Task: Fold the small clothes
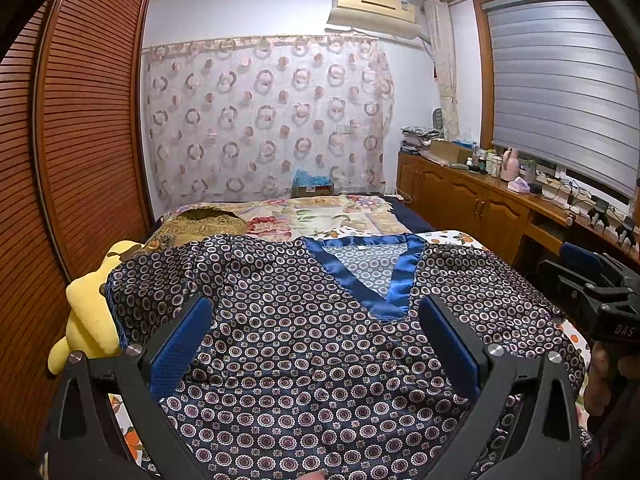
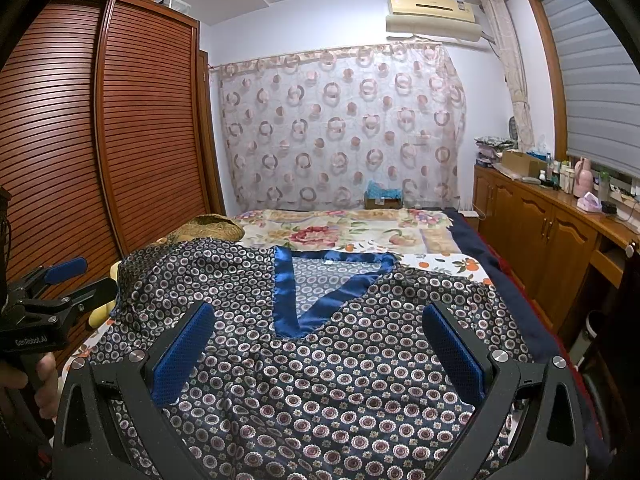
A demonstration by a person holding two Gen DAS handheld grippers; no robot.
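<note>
A dark navy patterned top (image 1: 304,344) with a blue satin V-neck (image 1: 372,276) lies spread front-up on the bed (image 1: 340,212), its neckline toward twelve o'clock in both wrist views. The left tool (image 1: 316,344) hovers over the garment's lower half with its blue-padded fingers (image 1: 180,344) wide apart, gripping nothing. The right tool (image 2: 320,348) hangs likewise above the cloth, jaws spread and empty. At nine o'clock of the shirt in the left view, a yellow plush toy (image 1: 86,320) sits partly under the sleeve. A floral quilt (image 2: 352,232) covers the bed beyond the collar.
</note>
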